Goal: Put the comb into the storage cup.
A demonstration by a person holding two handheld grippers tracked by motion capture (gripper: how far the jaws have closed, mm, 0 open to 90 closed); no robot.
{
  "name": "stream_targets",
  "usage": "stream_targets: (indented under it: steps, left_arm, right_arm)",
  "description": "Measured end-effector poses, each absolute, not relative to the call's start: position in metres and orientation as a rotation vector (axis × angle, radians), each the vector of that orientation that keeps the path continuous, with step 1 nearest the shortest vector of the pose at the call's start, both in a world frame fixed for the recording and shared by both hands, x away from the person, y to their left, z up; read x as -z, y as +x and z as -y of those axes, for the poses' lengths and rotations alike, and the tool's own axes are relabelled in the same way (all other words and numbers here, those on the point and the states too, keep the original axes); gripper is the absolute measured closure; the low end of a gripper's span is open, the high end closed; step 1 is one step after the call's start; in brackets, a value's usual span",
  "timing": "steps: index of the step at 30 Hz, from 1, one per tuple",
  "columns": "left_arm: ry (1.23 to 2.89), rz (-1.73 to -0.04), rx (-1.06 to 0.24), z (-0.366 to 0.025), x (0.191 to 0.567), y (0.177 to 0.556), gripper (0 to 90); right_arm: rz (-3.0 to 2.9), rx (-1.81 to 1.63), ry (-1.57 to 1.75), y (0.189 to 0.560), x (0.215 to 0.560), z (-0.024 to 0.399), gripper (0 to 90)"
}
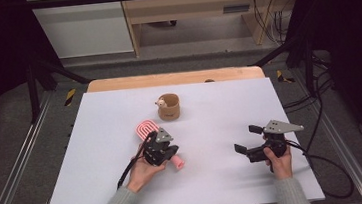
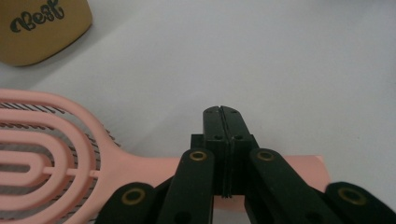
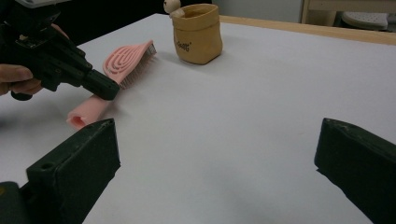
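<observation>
- Hovering over the handle of the pink hairbrush (image 2: 56,158), the left gripper (image 2: 222,114) is keeping its jaws pressed fully together, with nothing between them.
- Lying flat on the white surface (image 1: 211,124), the hairbrush is passing crosswise under those closed jaws: its handle end is sticking out to one side of them and its oval, ribbed head is spreading out to the other side, as the left gripper view shows.
- Whether the jaw tips are touching the handle or only hanging just above it, I cannot tell.
- Seen from the high view, the left gripper (image 1: 166,148) is sitting over the middle of the hairbrush (image 1: 146,129), held by the person's left hand (image 1: 143,172).
- Standing beyond the left jaws and off to the brush-head side, a small tan pouch (image 1: 169,108) is resting upright on the surface, apart from the brush.
- Holding its jaws wide apart, the right gripper (image 1: 245,138) is gripping nothing; bare surface is lying between the jaws.
- Looking along the right jaws, the hairbrush (image 3: 128,58) and the pouch (image 3: 197,35) are lying well ahead, toward the left jaw's side.
</observation>
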State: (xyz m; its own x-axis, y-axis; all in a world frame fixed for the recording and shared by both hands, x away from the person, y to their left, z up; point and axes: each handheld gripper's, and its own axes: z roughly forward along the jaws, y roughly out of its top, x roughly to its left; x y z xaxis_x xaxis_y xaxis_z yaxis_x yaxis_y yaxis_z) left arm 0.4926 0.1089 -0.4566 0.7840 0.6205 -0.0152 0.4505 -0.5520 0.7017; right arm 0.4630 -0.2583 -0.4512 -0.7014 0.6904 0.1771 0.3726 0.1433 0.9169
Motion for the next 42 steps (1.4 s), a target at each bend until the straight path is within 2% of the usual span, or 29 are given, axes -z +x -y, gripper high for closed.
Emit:
stream_targets:
  steps: [42]
  left_arm:
    - [2.316, -0.754, -0.318, -0.129, 0.456, 0.473, 89.8]
  right_arm:
    - [-2.143, -1.573, 1.030, 0.463, 0.452, 0.258, 0.3]
